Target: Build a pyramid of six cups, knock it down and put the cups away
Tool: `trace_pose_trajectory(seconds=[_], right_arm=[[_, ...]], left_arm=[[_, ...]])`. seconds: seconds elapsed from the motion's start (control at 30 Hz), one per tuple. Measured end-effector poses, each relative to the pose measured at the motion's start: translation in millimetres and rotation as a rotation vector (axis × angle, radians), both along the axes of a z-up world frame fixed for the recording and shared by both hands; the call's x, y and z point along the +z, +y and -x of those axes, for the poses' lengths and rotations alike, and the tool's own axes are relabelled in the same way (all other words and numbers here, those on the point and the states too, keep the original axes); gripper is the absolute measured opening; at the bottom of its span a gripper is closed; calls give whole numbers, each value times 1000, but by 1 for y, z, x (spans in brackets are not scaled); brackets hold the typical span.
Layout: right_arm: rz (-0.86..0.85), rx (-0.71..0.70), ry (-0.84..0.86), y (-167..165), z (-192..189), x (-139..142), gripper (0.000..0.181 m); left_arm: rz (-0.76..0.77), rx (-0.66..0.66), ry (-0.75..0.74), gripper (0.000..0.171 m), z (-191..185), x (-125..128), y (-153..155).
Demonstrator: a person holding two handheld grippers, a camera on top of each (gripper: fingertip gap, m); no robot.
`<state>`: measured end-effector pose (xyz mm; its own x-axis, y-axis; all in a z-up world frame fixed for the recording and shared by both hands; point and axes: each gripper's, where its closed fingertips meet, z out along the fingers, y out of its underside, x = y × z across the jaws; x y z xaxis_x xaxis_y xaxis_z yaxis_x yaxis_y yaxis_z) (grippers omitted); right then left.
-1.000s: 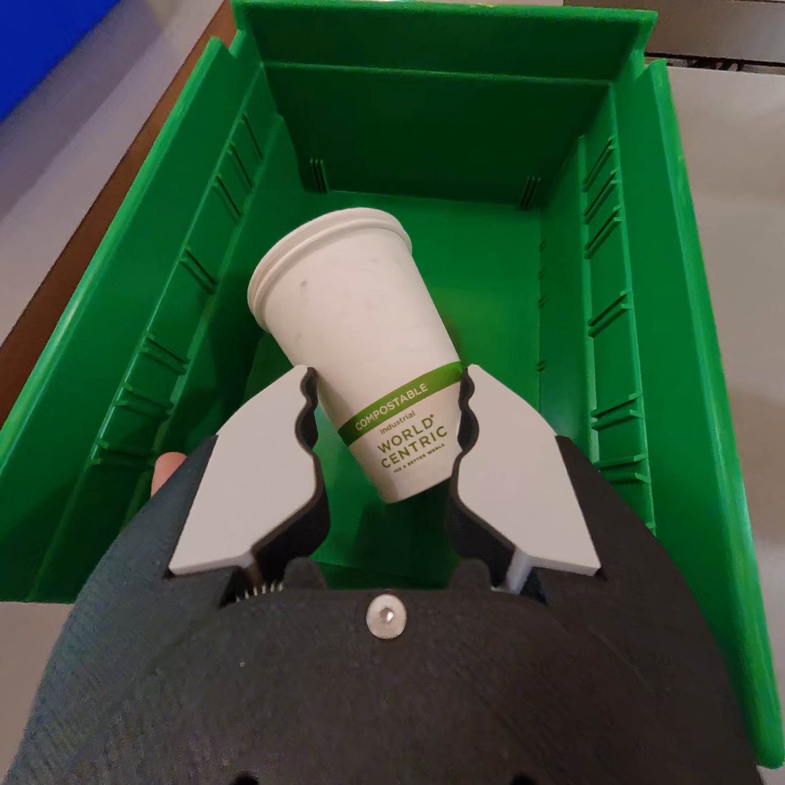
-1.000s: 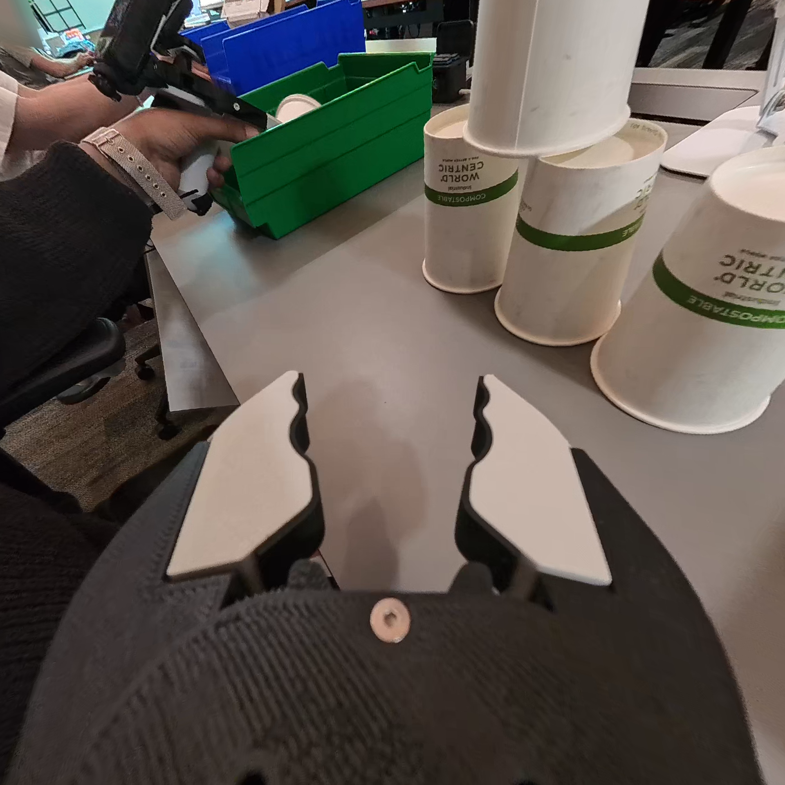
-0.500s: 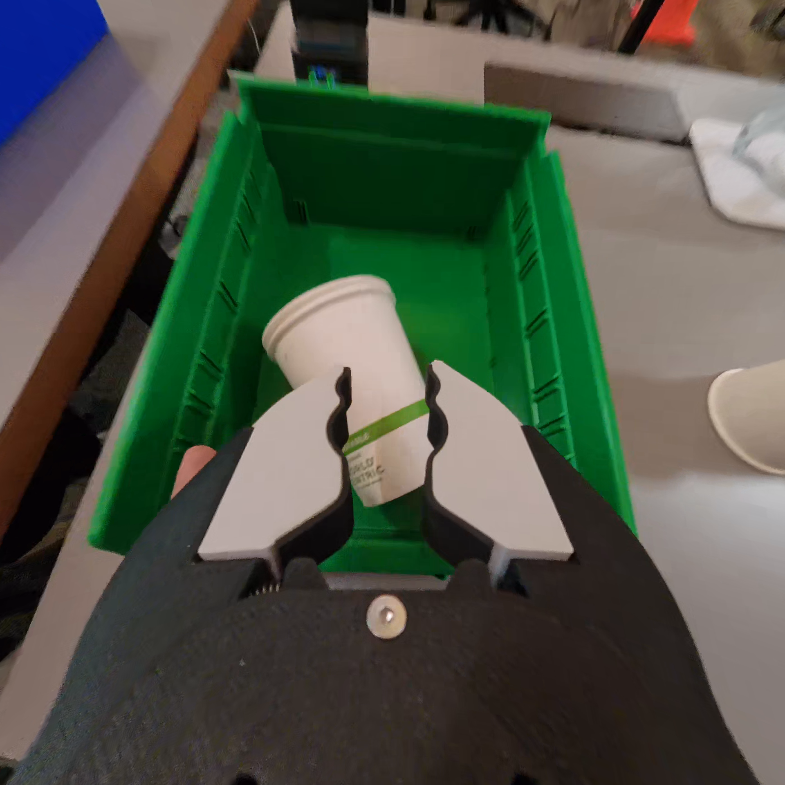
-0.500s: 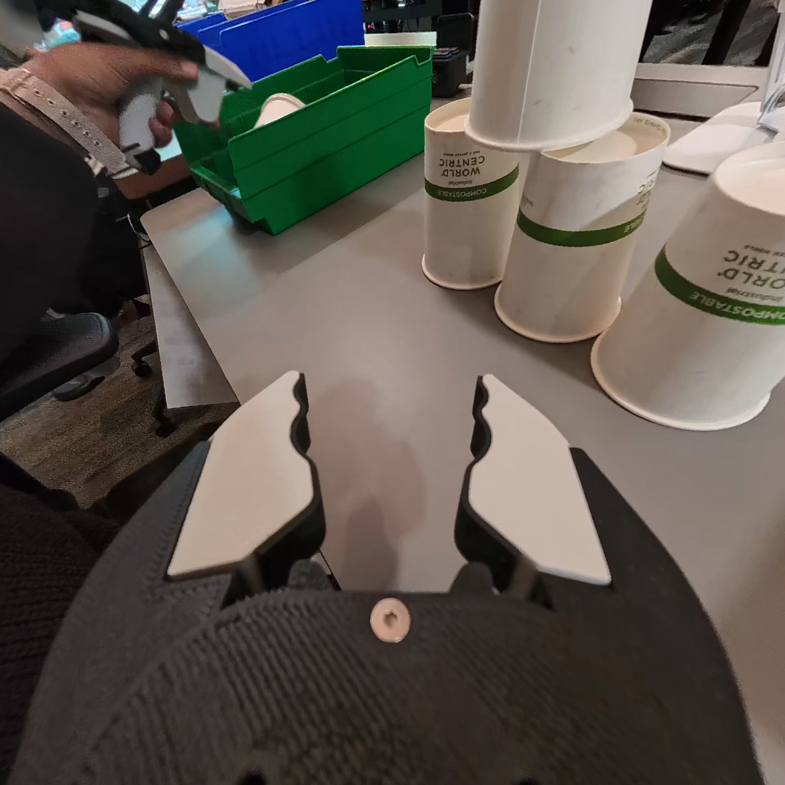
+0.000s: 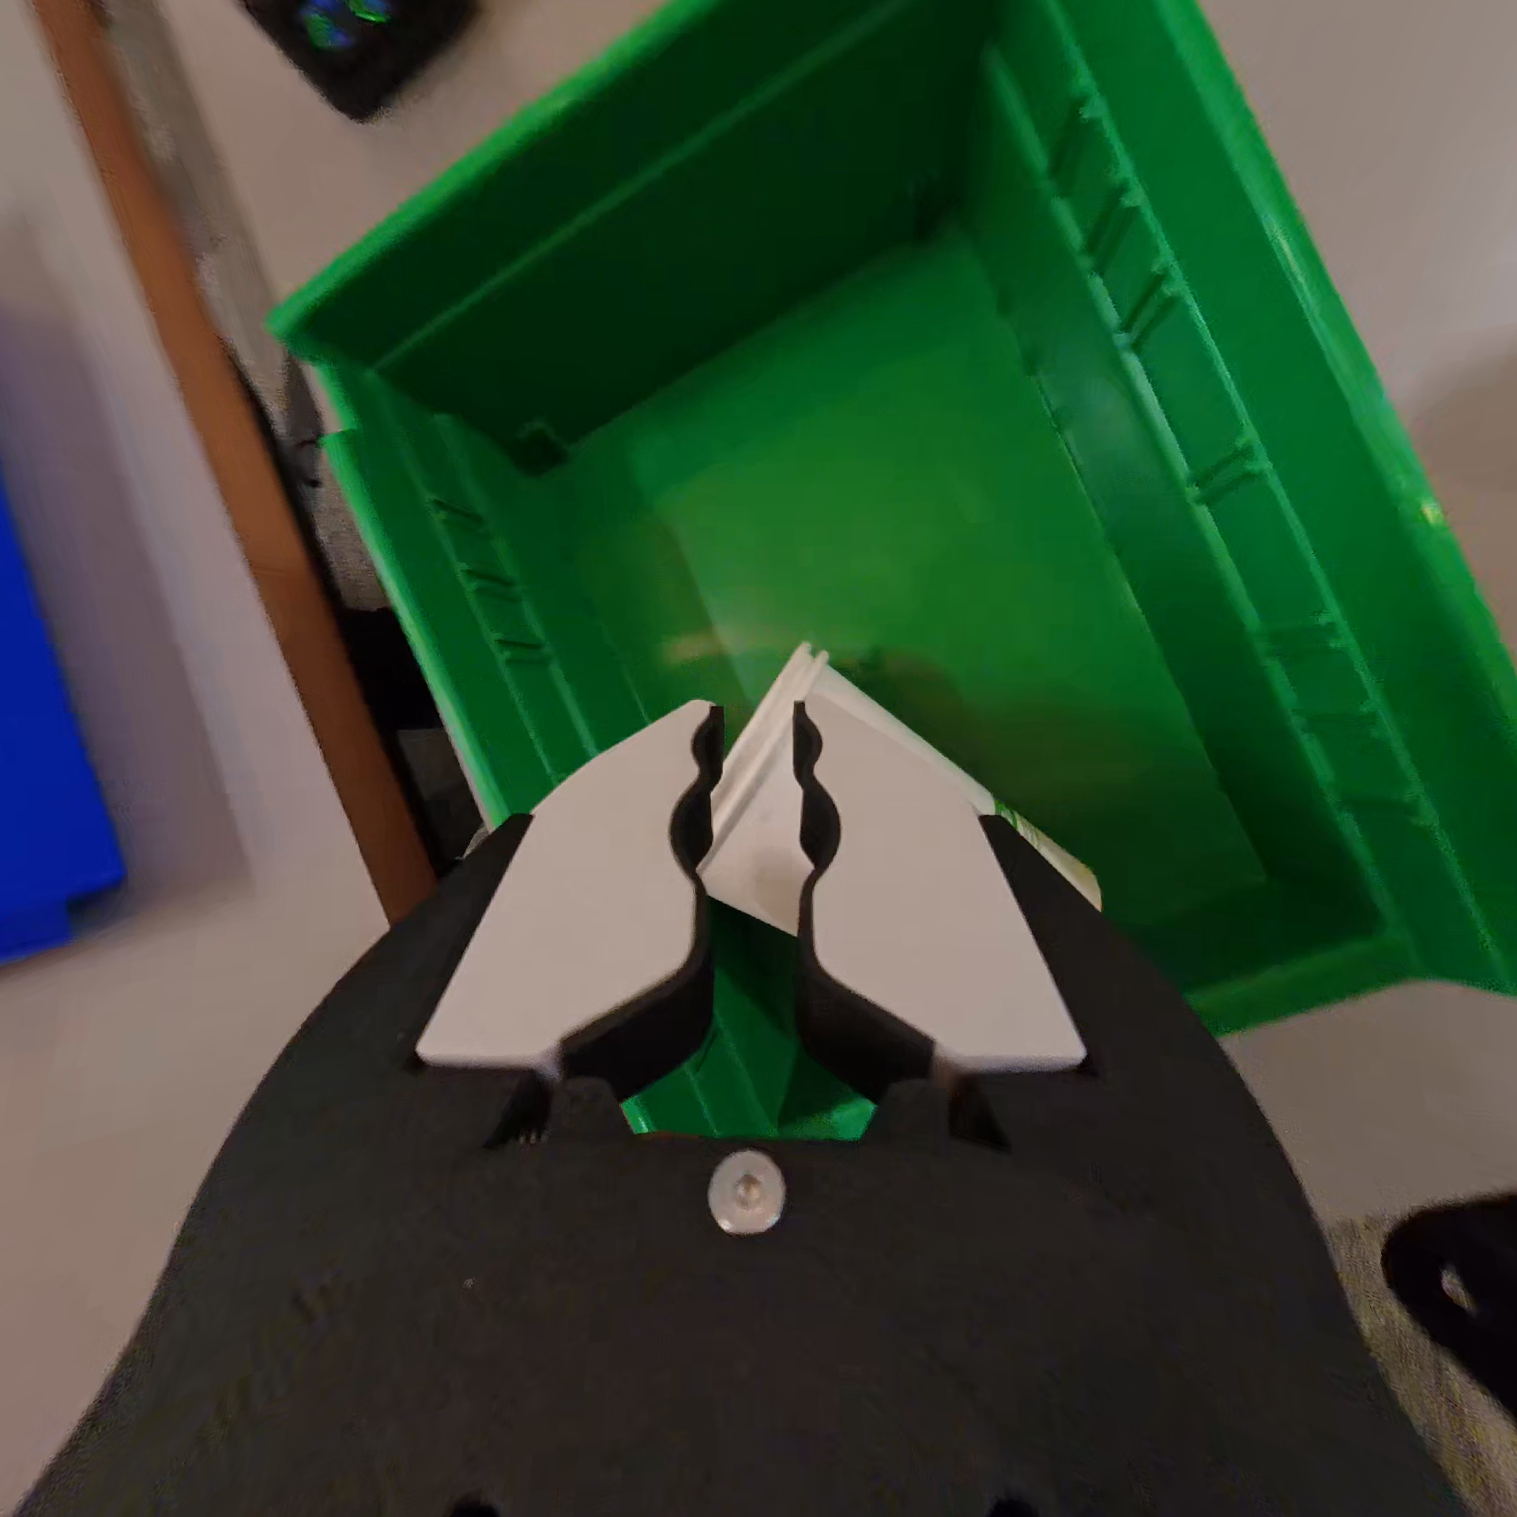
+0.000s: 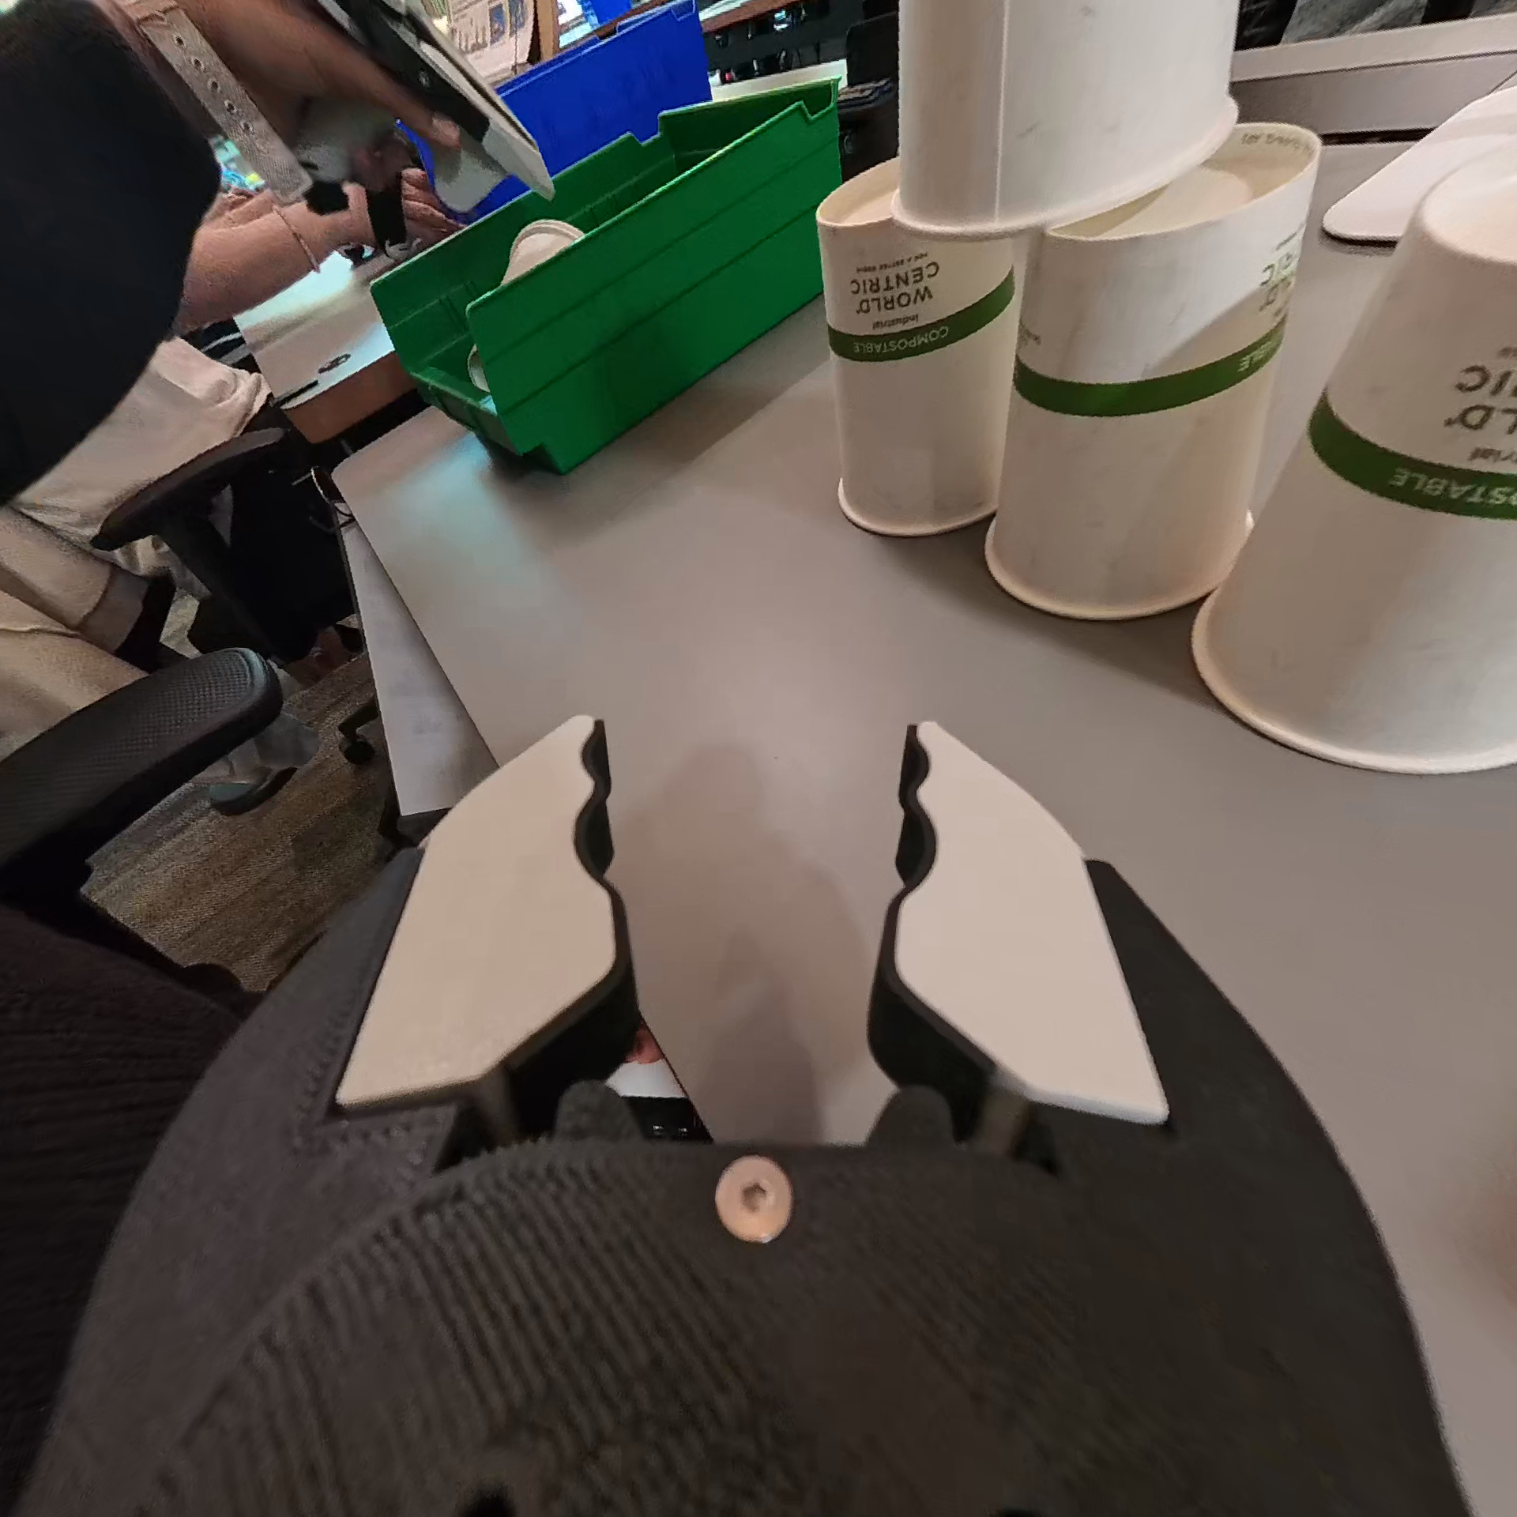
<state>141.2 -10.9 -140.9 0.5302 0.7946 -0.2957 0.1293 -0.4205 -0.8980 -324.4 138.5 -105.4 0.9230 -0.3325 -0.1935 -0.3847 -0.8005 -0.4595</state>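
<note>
Ribbed paper cup (image 5: 759, 829) in green plastic bin (image 5: 1231, 460)

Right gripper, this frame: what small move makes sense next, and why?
Probably ease the right gripper forward and to the right, toward the nearest upside-down paper cup. Its jaws stand open and empty over the grey table, and that cup seems to bear nothing, unlike the stacked cups farther off.

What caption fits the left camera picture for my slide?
Left gripper, nearly shut, above a white paper cup lying in a green bin.
</note>
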Motion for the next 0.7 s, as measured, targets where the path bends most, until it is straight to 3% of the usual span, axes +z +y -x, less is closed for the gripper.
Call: trace_pose_trajectory(seconds=[0.17, 0.3, 0.43, 0.6, 0.7], right_arm=[[-7, -19, 7, 6, -6, 3, 69], [-15, -53, 29, 14, -15, 10, 68], [23, -64, 84, 17, -19, 14, 67], [66, -58, 128, 16, -18, 15, 65], [64, -57, 124, 16, -17, 14, 65]], left_arm=[[167, -173, 17, 17, -3, -22, -9], [219, -166, 2, 11, -3, -21, -8], [213, -183, 52, 19, 0, -20, -8], [172, -160, 67, 41, 6, -19, 0], [167, -160, 5, 37, 1, -24, 0]])
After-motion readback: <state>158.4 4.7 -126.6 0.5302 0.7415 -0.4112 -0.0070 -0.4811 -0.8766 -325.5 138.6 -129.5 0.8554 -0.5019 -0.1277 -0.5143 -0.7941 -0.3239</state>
